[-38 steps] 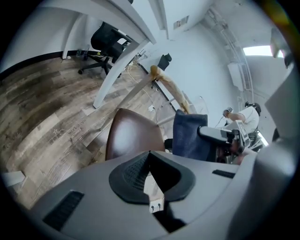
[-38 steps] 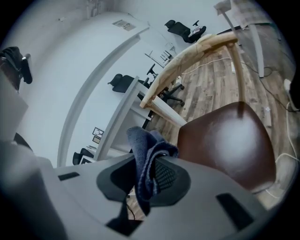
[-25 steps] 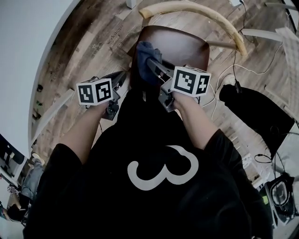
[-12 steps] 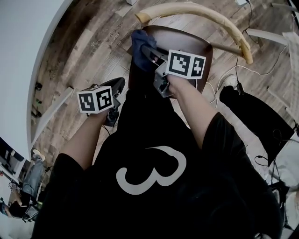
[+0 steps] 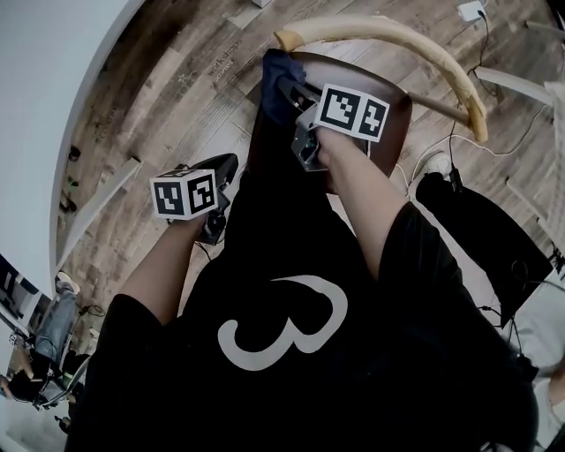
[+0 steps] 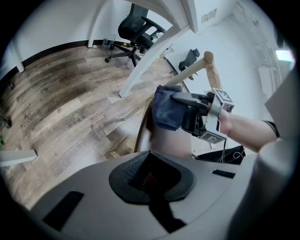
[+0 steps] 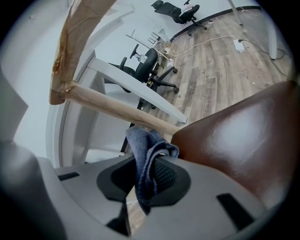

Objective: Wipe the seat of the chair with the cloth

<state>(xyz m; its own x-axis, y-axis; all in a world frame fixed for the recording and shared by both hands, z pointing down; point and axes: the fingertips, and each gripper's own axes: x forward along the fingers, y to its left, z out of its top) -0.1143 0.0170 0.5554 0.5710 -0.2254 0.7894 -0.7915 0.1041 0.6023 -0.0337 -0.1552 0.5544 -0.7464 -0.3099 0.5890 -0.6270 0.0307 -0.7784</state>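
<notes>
The chair has a glossy brown seat (image 5: 393, 119) and a curved pale wooden backrest (image 5: 402, 40). My right gripper (image 5: 291, 93) is shut on a dark blue cloth (image 5: 277, 81) at the seat's far left corner, by the end of the backrest. In the right gripper view the cloth (image 7: 145, 159) hangs bunched between the jaws, with the seat (image 7: 234, 140) to the right and the backrest (image 7: 79, 42) above. My left gripper (image 5: 221, 169) hangs off the seat's left side over the floor, shut on nothing (image 6: 151, 180). From there I see the cloth (image 6: 166, 108) against the seat edge (image 6: 171, 140).
Wooden plank floor (image 5: 168, 79) surrounds the chair. A black bag (image 5: 481, 221) and cables lie on the floor to the right, a power strip (image 5: 470, 11) beyond. White table legs (image 6: 154, 51) and black office chairs (image 6: 136, 30) stand further off.
My right gripper has carried the cloth across the seat away from me, from its near left part to the far left corner. The left gripper has hardly moved.
</notes>
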